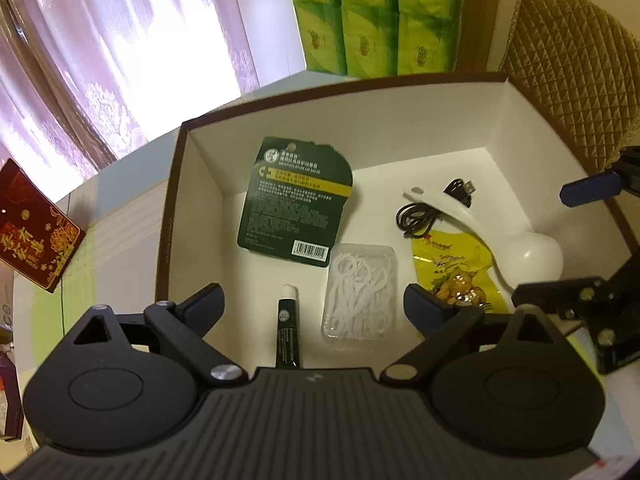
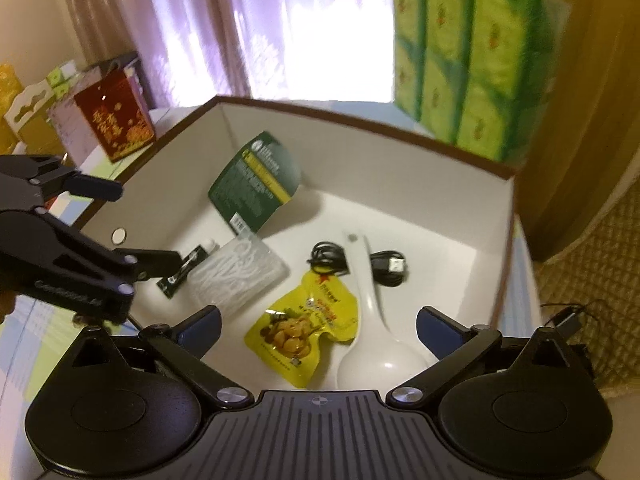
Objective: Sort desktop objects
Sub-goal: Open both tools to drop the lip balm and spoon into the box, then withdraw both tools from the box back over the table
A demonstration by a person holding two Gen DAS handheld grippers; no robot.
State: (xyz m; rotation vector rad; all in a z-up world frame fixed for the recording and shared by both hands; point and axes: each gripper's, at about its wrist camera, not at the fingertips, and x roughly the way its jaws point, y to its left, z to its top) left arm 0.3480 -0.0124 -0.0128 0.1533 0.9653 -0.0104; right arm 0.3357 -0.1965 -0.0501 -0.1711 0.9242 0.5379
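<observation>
Two grippers, left (image 1: 314,306) and right (image 2: 318,330), hover wide apart and empty over a white box (image 1: 208,168) holding, left to right, a green card (image 1: 296,196), tube (image 1: 287,328), floss case (image 1: 360,292), snack pouch (image 2: 308,332), cable (image 2: 384,266) and spoon (image 2: 376,320).

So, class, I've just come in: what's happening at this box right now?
A person holds a gripper in each hand above an open white box. The left gripper and the right gripper both stand open and hold nothing. Lying in the box are a green card, a small black tube, a clear case of floss picks, a yellow snack pouch, a white spoon and a black cable.
</observation>
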